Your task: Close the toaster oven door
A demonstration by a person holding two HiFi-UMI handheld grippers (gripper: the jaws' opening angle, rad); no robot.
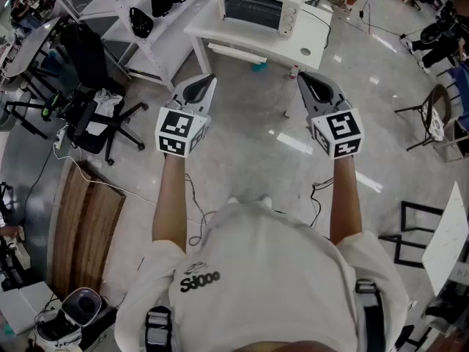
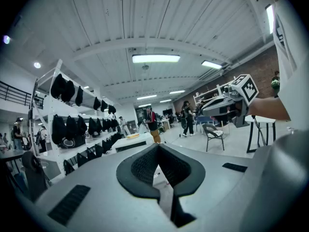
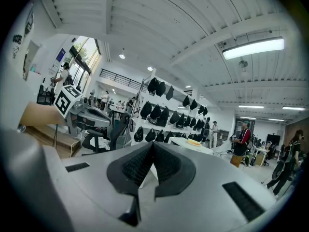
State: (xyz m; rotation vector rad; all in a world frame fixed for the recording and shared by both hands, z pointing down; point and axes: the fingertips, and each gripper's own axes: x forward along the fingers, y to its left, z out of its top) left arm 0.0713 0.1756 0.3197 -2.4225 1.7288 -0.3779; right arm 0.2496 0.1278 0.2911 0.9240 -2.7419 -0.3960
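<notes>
Head view shows the person standing well apart from the white bench, on which the toaster oven stands near the back, its glass front turned toward the person. The door seems to stand upright against the front, but from so far I cannot tell if it is fully shut.

The left tool and the right tool are both held out nearly level. Each has its jaws closed together, and nothing is between them.

I judge the step in hand to be the approach. To do it well, walk straight to the bench. If the door hangs open, put one closed tool under its front edge and push it up and inward with a slow, even movement. The oven looks light and may slide back, so the other tool could steady its side.

The floor between the person and the bench is free. The office chair and loose cables lie to the left, a folding chair far right. Mind the near bench edge when reaching over.
</notes>
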